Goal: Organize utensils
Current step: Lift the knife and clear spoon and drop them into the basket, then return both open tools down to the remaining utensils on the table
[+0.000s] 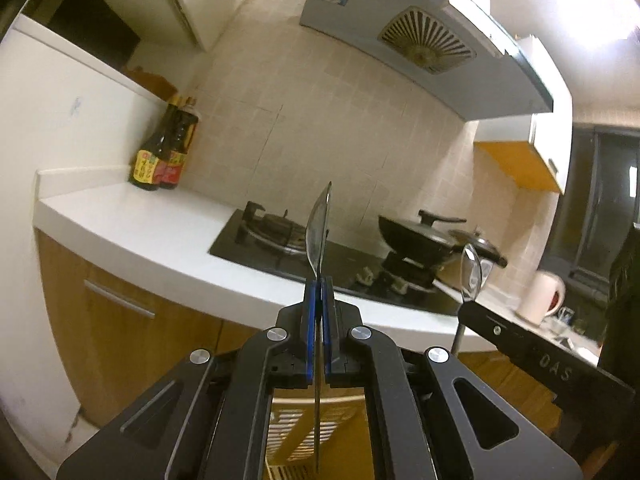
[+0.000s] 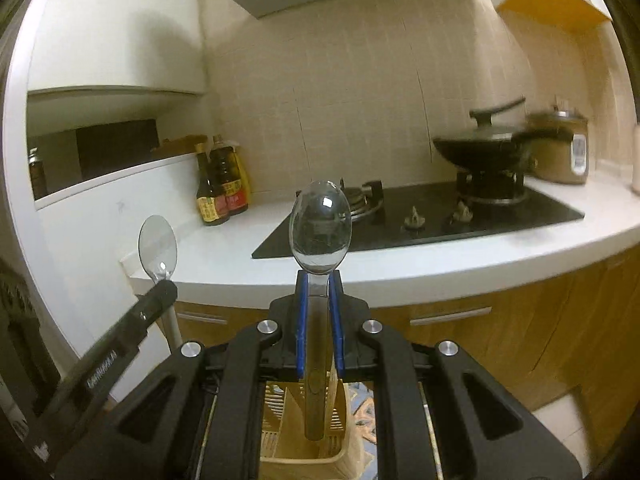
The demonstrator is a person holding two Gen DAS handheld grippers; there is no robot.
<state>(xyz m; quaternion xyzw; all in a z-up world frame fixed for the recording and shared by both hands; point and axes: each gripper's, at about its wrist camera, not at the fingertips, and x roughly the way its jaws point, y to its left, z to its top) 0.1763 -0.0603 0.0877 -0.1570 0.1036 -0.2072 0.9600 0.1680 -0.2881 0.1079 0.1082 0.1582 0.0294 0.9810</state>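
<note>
In the left wrist view my left gripper (image 1: 318, 285) is shut on a metal spoon (image 1: 318, 232) seen edge-on, its bowl up and its handle running down between the blue pads. My right gripper (image 2: 319, 280) is shut on a second metal spoon (image 2: 320, 226), bowl up and facing the camera. Each gripper shows in the other's view: the right gripper (image 1: 466, 307) with its spoon (image 1: 470, 274) at the right, the left gripper (image 2: 162, 286) with its spoon (image 2: 157, 246) at the left. Below both grippers stands a beige slotted utensil holder (image 2: 292, 428), partly hidden by the gripper frames.
Ahead runs a white counter (image 2: 224, 256) with a black gas hob (image 2: 420, 216), a lidded wok (image 2: 480, 148), a rice cooker (image 2: 560, 152) and sauce bottles (image 2: 220, 188). A range hood (image 1: 420, 40) hangs above. Wooden cabinet doors (image 1: 120, 300) are below, and a white kettle (image 1: 540, 296) stands far right.
</note>
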